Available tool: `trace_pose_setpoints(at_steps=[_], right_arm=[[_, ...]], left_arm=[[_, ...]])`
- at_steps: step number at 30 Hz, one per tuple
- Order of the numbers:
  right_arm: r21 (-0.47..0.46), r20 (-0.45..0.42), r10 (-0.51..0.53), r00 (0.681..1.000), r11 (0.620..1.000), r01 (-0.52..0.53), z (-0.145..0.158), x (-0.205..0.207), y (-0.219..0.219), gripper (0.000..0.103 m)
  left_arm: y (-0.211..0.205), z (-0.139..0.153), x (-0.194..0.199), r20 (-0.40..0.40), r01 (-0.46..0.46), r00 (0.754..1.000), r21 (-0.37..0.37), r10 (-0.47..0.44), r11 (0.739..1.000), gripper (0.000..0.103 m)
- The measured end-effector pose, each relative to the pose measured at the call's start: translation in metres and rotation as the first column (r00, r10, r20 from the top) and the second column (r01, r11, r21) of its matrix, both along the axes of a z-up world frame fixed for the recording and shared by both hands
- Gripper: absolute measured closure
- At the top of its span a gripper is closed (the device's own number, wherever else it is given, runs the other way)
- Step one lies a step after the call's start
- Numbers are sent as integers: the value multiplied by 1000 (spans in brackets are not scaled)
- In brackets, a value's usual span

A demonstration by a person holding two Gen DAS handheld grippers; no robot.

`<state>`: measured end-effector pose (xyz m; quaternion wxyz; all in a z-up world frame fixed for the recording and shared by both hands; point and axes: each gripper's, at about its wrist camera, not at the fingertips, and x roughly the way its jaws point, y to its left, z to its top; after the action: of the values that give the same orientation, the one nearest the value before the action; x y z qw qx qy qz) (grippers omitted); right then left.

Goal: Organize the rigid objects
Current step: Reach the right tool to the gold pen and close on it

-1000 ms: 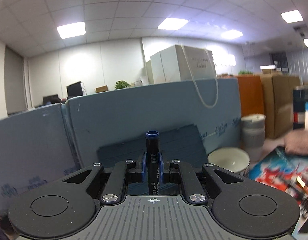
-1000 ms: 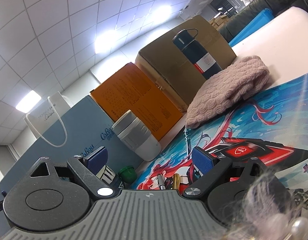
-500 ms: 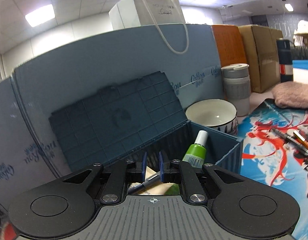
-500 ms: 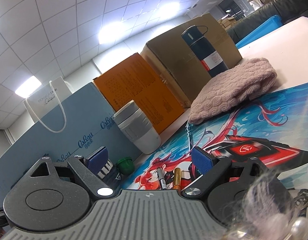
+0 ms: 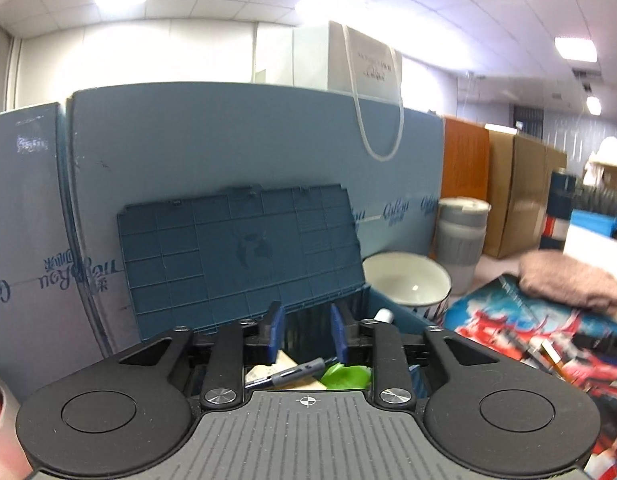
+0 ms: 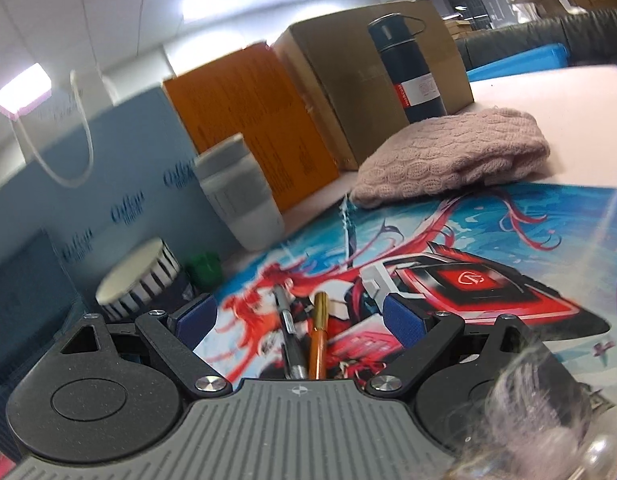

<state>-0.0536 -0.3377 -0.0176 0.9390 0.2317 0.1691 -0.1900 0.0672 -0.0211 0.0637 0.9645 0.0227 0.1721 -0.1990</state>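
Note:
My left gripper [image 5: 305,334] is open and empty, just above the open blue storage box [image 5: 400,320], whose ribbed lid [image 5: 240,256] stands up behind it. Inside the box lie a dark blue pen [image 5: 292,374] and a green bottle [image 5: 344,374] with a white cap. My right gripper [image 6: 298,320] is open wide and low over the printed desk mat [image 6: 488,248]. A dark pen [image 6: 286,332] and an orange-gold pen [image 6: 318,332] lie on the mat between its fingers.
A white striped bowl [image 5: 406,280] and a grey-and-white cup [image 5: 460,244] stand right of the box. A pink knitted cloth [image 6: 452,158], a dark thermos [image 6: 408,68] and cardboard boxes [image 6: 372,80] lie beyond the mat. A green cap [image 6: 204,270] sits beside the bowl.
My left gripper tipped down over the box, opened and let the dark blue pen drop in. My right gripper lowered toward the two pens on the mat.

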Motion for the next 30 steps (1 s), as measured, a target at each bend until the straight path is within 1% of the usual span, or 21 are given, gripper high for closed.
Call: trace_pose_setpoints(at_steps=[1, 2, 3, 5, 6, 7, 8, 11, 12, 15, 18, 20, 21, 22, 23, 24, 25, 28, 30], right_arm=[[-10, -28, 7, 1000, 1000, -7, 1, 2, 3, 13], [-20, -52, 16, 999, 1000, -17, 2, 2, 5, 13], [-30, -73, 28, 997, 999, -30, 3, 2, 8, 13], [-61, -114, 47, 992, 997, -54, 5, 3, 14, 13], [-85, -138, 52, 989, 994, -64, 6, 4, 18, 13], [-107, -160, 55, 986, 992, -73, 7, 6, 21, 13], [-126, -183, 57, 982, 989, -81, 7, 7, 24, 15], [-135, -245, 68, 967, 986, -103, 6, 9, 30, 28], [-132, -262, 74, 962, 985, -111, 5, 10, 32, 36], [-150, -309, 79, 948, 980, -131, 1, 11, 40, 42], [-145, -355, 94, 930, 977, -154, -5, 13, 46, 53], [-183, -372, 70, 926, 972, -147, -6, 14, 51, 59], [-187, -377, 54, 924, 973, -134, -6, 15, 51, 64], [-187, -382, 43, 923, 975, -123, -5, 15, 50, 74], [-184, -385, 38, 922, 976, -117, -5, 15, 48, 79], [-182, -387, 36, 921, 977, -115, -4, 15, 47, 87], [-181, -389, 37, 920, 977, -116, -4, 14, 46, 91], [-196, -387, 44, 921, 972, -129, -2, 11, 48, 92], [-209, -370, 48, 928, 969, -134, 2, 8, 51, 92]], left_arm=[[3, 1, -1, -2, 1, 1000, -17, -1, 1000, 62], [5, 3, -2, -1, 0, 1000, -29, 0, 1000, 58], [7, 4, -2, 2, -1, 1000, -39, 1, 999, 52], [11, 7, -4, 6, -4, 1000, -66, 4, 998, 50], [13, 8, -4, 4, -3, 1000, -79, 4, 997, 45], [15, 9, -4, 3, -4, 1000, -94, 4, 996, 38], [18, 10, -5, 5, -5, 1000, -108, 6, 994, 36], [23, 14, -7, 11, -1, 1000, -138, 3, 990, 34], [25, 15, -7, 10, 0, 1000, -149, 2, 989, 34], [31, 17, -7, 8, 0, 1000, -179, 1, 984, 33], [37, 18, -8, 4, -5, 1000, -202, 6, 979, 32], [41, 19, -8, 2, -6, 1000, -214, 6, 977, 32], [43, 19, -9, 1, -6, 1000, -221, 7, 975, 32], [45, 19, -9, 2, -6, 1000, -228, 7, 974, 31], [47, 20, -9, 3, -6, 1000, -233, 6, 972, 30], [49, 20, -9, 4, -6, 1000, -239, 7, 971, 29], [51, 21, -9, 5, -6, 1000, -246, 8, 969, 28], [58, 21, -9, 2, -14, 1000, -267, 15, 964, 27], [61, 22, -8, 0, -19, 1000, -277, 20, 961, 27]])
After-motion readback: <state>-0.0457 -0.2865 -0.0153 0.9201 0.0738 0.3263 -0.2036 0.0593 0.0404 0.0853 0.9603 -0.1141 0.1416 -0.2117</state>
